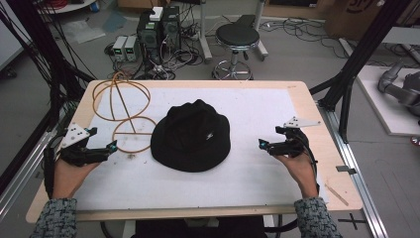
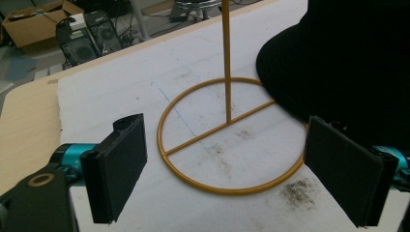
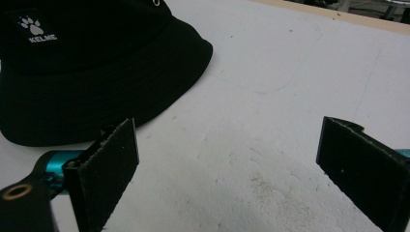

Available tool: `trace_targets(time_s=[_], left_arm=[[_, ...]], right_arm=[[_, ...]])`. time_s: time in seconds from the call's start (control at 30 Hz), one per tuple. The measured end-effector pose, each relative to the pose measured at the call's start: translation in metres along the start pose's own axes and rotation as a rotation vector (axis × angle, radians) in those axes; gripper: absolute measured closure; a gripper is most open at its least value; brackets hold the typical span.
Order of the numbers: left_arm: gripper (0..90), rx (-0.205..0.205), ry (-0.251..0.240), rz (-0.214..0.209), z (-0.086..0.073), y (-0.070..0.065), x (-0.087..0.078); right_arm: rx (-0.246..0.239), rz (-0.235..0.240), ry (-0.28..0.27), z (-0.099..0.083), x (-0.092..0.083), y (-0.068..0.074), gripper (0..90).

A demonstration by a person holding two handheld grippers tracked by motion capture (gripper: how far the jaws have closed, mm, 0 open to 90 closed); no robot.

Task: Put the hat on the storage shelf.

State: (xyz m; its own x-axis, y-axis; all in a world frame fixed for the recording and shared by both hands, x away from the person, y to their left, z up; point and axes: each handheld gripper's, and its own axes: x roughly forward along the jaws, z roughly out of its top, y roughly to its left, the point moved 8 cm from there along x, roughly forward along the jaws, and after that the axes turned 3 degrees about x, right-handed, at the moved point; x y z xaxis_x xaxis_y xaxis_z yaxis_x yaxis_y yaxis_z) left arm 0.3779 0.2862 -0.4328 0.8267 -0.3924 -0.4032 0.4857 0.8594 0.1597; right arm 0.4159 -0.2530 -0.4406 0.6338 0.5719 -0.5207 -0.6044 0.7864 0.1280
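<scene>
A black bucket hat (image 1: pixel 190 135) with a small white paw logo lies flat on the white mat (image 1: pixel 257 106) in the middle of the table. Left of it stands an orange wire hat stand (image 1: pixel 124 106) with a round base ring (image 2: pixel 227 145) and an upright rod. The hat's brim (image 2: pixel 338 63) overlaps the ring's right side. My left gripper (image 1: pixel 113 147) is open just left of the ring, jaws wide apart. My right gripper (image 1: pixel 262 145) is open on the mat right of the hat (image 3: pixel 92 67), a short gap away.
The wooden table (image 1: pixel 317 129) carries the mat, with dirty smudges near the stand's base. Beyond the far edge are a black stool (image 1: pixel 237 37), computer boxes (image 1: pixel 158 29) and cables on the floor. Black frame posts stand at both sides.
</scene>
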Motion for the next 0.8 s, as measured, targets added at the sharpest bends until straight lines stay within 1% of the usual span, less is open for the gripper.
trace_targets(time_s=[0.13,0.37,0.4,0.5,0.67,0.8], left_arm=[[16.1,-0.002,0.002,0.004,-0.0014,0.0007,-0.0012],[16.0,-0.006,0.004,-0.002,-0.0022,0.0003,-0.0008],[16.1,-0.009,0.004,-0.009,-0.0024,0.0002,-0.0008],[16.1,-0.012,0.002,-0.007,-0.0023,0.0003,-0.0006],[16.1,-0.005,-0.003,-0.007,0.0002,0.0005,-0.0003],[16.2,-0.009,-0.002,-0.008,-0.0006,0.0005,0.0007]], right_arm=[[0.003,0.004,0.005,-0.0004,0.0011,0.0013,7.5],[-0.001,0.0,0.003,0.0001,0.0007,0.0022,7.5],[-0.003,0.0,0.008,-0.0003,0.001,0.0028,7.5],[-0.004,0.002,0.012,-0.0006,0.0019,0.0036,7.5],[-0.008,0.0,0.019,-0.0018,0.0027,0.0034,7.5],[-0.009,-0.006,0.014,-0.0012,0.0019,0.0033,7.6]])
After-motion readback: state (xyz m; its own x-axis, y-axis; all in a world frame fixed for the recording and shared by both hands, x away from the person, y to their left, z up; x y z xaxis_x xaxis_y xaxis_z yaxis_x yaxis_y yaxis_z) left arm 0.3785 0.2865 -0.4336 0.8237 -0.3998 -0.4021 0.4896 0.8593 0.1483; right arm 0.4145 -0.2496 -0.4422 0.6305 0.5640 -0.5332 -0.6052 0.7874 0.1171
